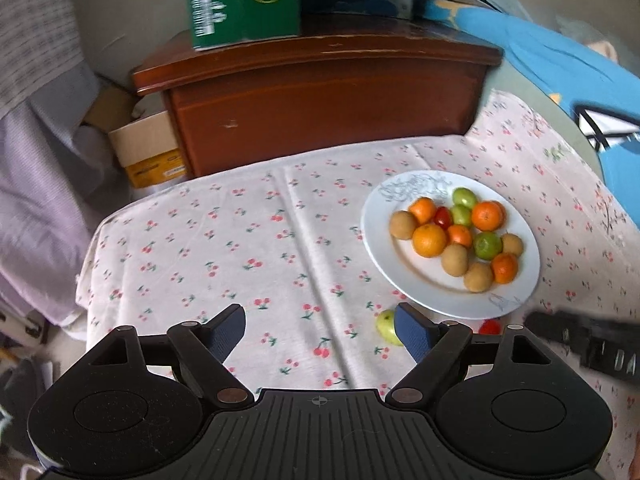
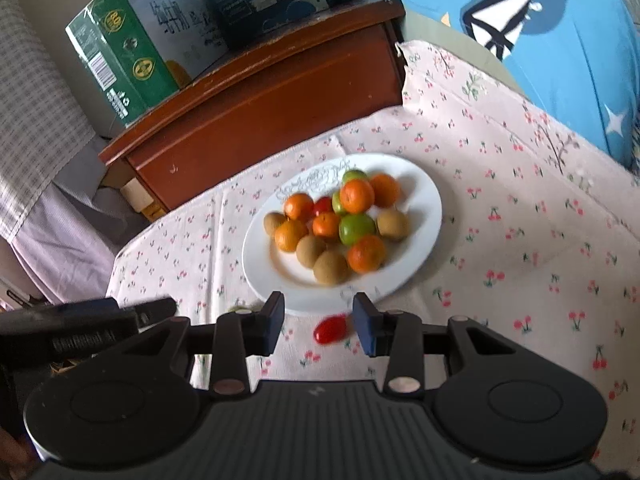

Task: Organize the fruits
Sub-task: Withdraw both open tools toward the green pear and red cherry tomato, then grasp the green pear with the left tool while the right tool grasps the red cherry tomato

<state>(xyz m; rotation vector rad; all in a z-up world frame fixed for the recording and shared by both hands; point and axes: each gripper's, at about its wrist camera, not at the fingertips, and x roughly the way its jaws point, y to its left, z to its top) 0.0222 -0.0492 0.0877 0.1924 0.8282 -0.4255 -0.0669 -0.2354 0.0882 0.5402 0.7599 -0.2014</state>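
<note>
Left wrist view, cherry-print tablecloth point(image 1: 248, 248), wooden cabinet point(image 1: 320, 104) behind, both fingers point(image 1: 228, 332) apart, empty.

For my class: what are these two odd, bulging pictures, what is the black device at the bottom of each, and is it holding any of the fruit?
There is no robot here: a person holds one hand-held tool in each hand, and each tool carries a wide-angle camera looking along its two fingers. One picture comes from the left tongs, the other from the right tongs.

On the cherry-print tablecloth stands a white plate heaped with orange, green and brown fruits.

Two fruits lie off the plate: a green fruit beside the left tongs' finger, and a small red tomato on the cloth between the right tongs' fingers.

Both tongs are open; neither holds anything.
</note>
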